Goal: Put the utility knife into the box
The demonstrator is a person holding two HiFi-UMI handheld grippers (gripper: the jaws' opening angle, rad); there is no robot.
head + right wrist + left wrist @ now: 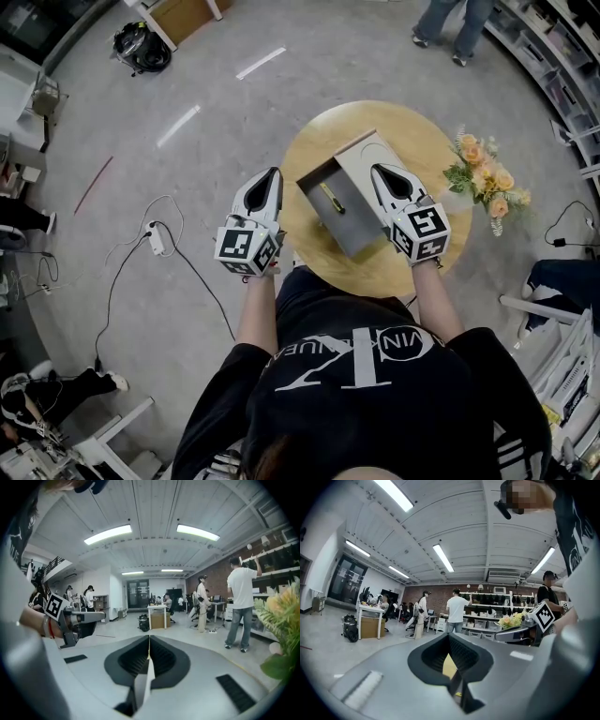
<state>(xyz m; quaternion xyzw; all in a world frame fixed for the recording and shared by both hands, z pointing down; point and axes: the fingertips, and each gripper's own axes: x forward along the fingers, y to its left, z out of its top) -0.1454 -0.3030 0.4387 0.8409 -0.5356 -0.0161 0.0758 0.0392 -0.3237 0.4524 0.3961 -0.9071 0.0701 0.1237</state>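
A beige box (367,156) lies on the round wooden table (424,141) with its grey drawer (345,221) pulled out toward me. The yellow and black utility knife (330,198) lies inside the drawer. My left gripper (275,172) hangs just off the table's left edge, beside the drawer, jaws shut and empty. My right gripper (377,170) is over the box's top, right of the drawer, also shut with nothing in it. In the left gripper view the jaws (449,635) meet at the tip, and in the right gripper view (149,637) they do too.
A bunch of orange and yellow flowers (486,178) stands at the table's right edge. A power strip with cables (155,239) lies on the floor to the left. A person's legs (450,26) stand beyond the table. Shelves and chairs line the right side.
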